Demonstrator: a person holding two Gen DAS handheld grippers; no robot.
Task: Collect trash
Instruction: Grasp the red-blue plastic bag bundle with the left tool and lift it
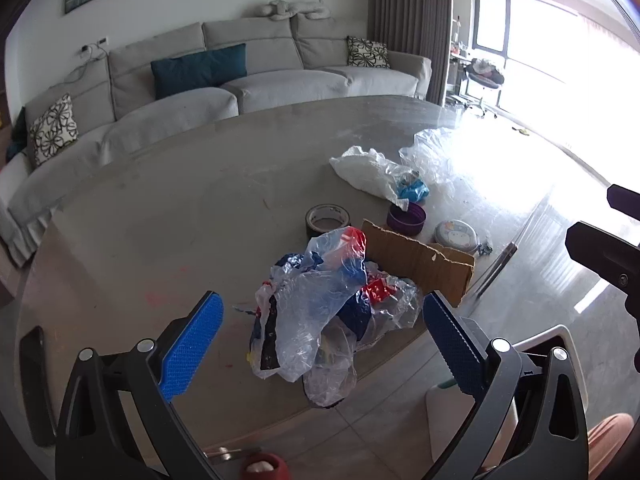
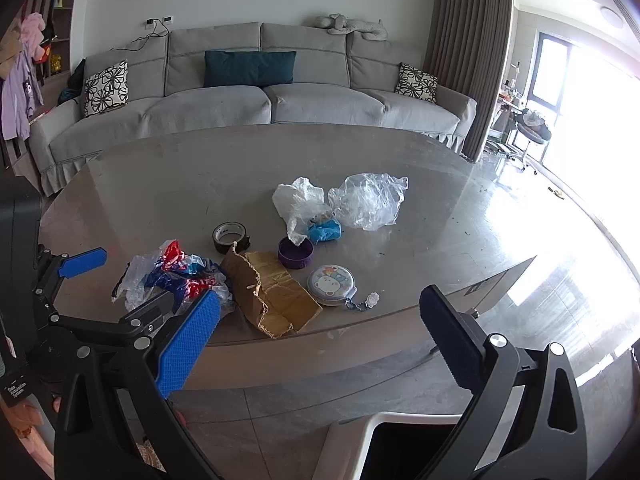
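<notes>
Both grippers, left and right, gape wide and empty near the table edge, so the bags, cardboard and far wrappers all remain uncollected.

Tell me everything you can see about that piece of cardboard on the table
The cardboard is a torn, creased brown piece with ragged edges, folded so one flap stands up while the rest lies flat on the table near its front edge. Its left side sits against the crumpled plastic bags; the tape roll, purple lid and round tin are close around it. No claw touches it.
</notes>
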